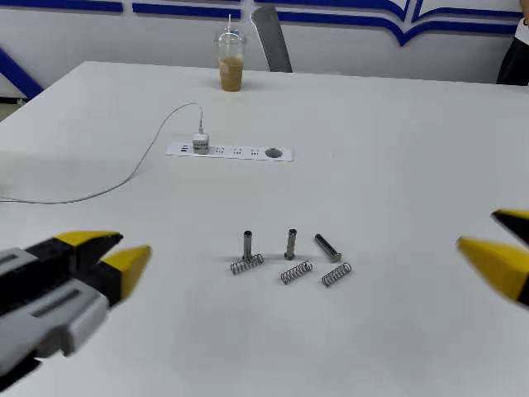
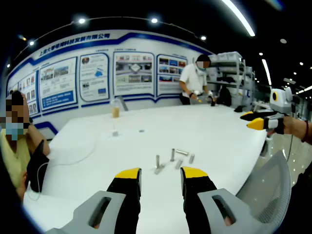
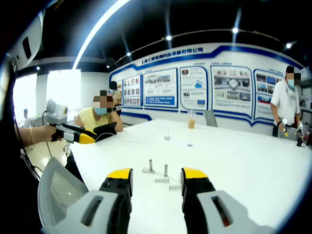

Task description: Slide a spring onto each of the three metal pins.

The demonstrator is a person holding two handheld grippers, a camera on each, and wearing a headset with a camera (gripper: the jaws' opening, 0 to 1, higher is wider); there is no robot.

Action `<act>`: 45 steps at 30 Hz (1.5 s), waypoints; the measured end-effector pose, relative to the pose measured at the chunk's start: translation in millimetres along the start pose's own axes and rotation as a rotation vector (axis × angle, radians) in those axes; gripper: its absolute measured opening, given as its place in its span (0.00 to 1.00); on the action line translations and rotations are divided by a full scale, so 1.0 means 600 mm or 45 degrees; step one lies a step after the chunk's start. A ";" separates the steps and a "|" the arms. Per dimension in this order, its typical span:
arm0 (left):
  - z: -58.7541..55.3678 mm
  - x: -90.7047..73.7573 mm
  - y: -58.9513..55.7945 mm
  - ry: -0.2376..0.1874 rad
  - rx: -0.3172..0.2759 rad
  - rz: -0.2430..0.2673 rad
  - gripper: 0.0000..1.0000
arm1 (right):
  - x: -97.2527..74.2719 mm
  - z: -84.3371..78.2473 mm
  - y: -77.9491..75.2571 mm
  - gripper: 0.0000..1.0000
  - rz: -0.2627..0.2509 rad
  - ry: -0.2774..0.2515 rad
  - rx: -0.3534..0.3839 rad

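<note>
cut off at right edge: right gripper, jaws wide, empty | lower left: left gripper, wide, empty | mid-frame: springs loose on white table | behind: poster wall

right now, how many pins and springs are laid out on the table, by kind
metal pins: 3
springs: 3
total: 6
</note>
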State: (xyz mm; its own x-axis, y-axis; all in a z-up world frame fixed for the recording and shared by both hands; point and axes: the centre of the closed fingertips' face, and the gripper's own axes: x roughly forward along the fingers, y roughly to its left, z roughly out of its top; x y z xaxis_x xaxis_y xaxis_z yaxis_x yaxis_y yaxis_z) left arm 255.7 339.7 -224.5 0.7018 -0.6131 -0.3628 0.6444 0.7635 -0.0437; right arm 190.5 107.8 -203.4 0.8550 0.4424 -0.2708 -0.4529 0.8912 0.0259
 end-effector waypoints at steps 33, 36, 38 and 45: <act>-0.087 0.113 -0.022 0.182 -0.019 -0.110 1.00 | 0.112 -0.159 -0.058 0.93 -0.107 0.281 0.107; -0.086 0.114 -0.022 0.180 -0.024 -0.112 1.00 | 0.110 -0.157 -0.059 0.93 -0.110 0.269 0.124; -0.088 0.114 -0.022 0.194 -0.009 -0.111 1.00 | 0.108 -0.157 -0.059 0.93 -0.115 0.258 0.136; -0.088 0.113 -0.024 0.200 0.004 -0.109 0.99 | 0.108 -0.162 -0.058 0.93 -0.116 0.265 0.144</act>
State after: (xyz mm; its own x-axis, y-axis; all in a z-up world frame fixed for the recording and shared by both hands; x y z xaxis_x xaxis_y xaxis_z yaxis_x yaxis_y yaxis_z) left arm 277.6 297.9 -297.8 0.5883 -0.6364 -0.4989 0.7009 0.7090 -0.0778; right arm 236.8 95.5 -315.6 0.8153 0.3397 -0.4689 -0.3350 0.9373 0.0964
